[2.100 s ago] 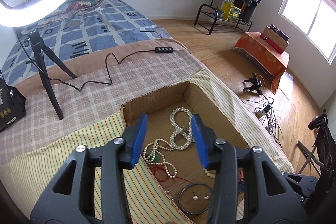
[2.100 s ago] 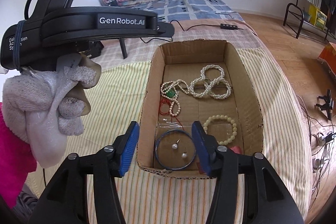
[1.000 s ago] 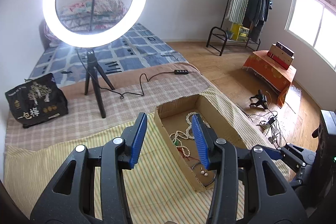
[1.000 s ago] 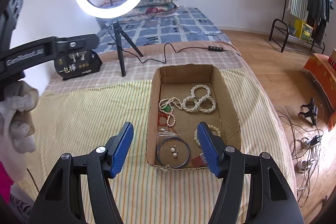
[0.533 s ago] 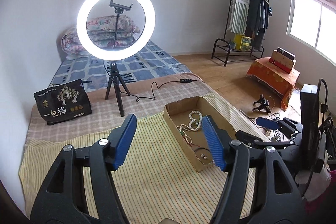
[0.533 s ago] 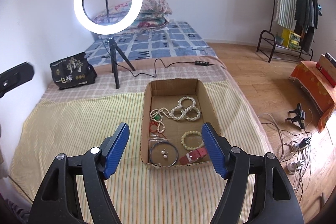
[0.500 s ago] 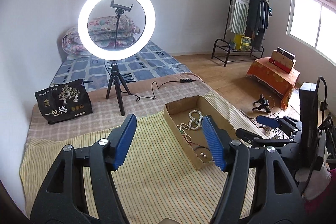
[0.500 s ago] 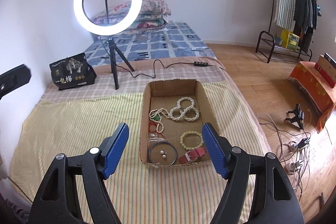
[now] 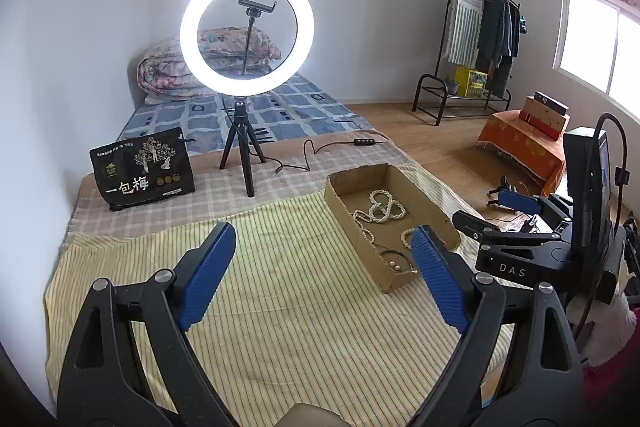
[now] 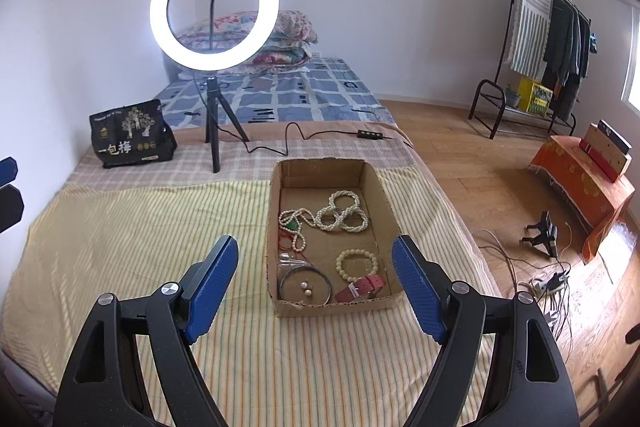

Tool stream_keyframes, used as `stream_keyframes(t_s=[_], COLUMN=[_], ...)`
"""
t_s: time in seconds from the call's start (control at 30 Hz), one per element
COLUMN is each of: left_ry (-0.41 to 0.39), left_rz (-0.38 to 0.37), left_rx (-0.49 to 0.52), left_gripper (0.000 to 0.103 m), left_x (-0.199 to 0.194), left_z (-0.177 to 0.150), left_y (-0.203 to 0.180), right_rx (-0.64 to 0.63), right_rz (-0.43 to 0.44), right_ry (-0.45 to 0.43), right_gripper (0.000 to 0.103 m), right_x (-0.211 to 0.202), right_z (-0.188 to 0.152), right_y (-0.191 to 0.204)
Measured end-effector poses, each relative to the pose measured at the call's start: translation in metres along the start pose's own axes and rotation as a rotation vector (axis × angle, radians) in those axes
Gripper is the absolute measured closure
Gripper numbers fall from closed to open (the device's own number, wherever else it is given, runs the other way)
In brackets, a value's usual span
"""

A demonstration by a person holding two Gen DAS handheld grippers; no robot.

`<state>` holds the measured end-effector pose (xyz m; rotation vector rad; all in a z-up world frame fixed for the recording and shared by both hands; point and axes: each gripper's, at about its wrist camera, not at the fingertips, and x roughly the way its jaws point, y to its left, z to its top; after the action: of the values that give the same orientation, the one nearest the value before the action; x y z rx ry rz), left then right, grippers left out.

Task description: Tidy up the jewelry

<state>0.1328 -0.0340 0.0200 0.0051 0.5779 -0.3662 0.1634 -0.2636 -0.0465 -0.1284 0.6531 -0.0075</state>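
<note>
Both grippers — left gripper, right gripper — held spread, empty, above cardboard box; jewelry judged boxed; any next pick requires descent.

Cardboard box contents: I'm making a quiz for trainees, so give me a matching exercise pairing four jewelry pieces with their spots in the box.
Things:
1. pink watch strap
2. looped pearl necklace
3. earring pair
4. cream bead bracelet

Places in the cardboard box:
A. far half, middle
B. inside the dark hoop
C. near right corner
D. just beyond the strap

Pairs: 1-C, 2-A, 3-B, 4-D
</note>
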Motion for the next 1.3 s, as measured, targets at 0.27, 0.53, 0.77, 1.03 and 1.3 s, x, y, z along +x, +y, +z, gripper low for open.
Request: stream_keyframes(t_s=[0.27,0.53,0.77,1.03,1.3], left_ry=[0.032,-0.002,0.004,0.020,0.022], left_rz=[0.032,0.081,0.120,0.114,0.105], left_rx=[0.005,0.018,0.045,0.030,0.031], left_gripper=[0.011,0.000,0.000,0.000,0.000], left_x=[0.005,0.001,0.003,0.007,0.010], left_z=[-0.012,-0.016,-0.019,-0.019,-0.019], left_y=[0.010,0.011,0.010,0.014,0.012], right_rx=[-0.045,-0.037,-0.025,-0.017,-0.017], right_rz=[-0.011,0.000,0.011,0.013,0.010], right_ry=[-0.017,-0.025,-0.026,-0.023,-0.017], right_gripper=[0.024,0.023,0.023,0.023,0.023], right_x=[0.001,0.000,0.002,0.003,0.004], right_z=[-0.003,-0.003,-0.002,-0.001,-0.002], right_y=[0.015,0.016,0.017,0.017,0.015])
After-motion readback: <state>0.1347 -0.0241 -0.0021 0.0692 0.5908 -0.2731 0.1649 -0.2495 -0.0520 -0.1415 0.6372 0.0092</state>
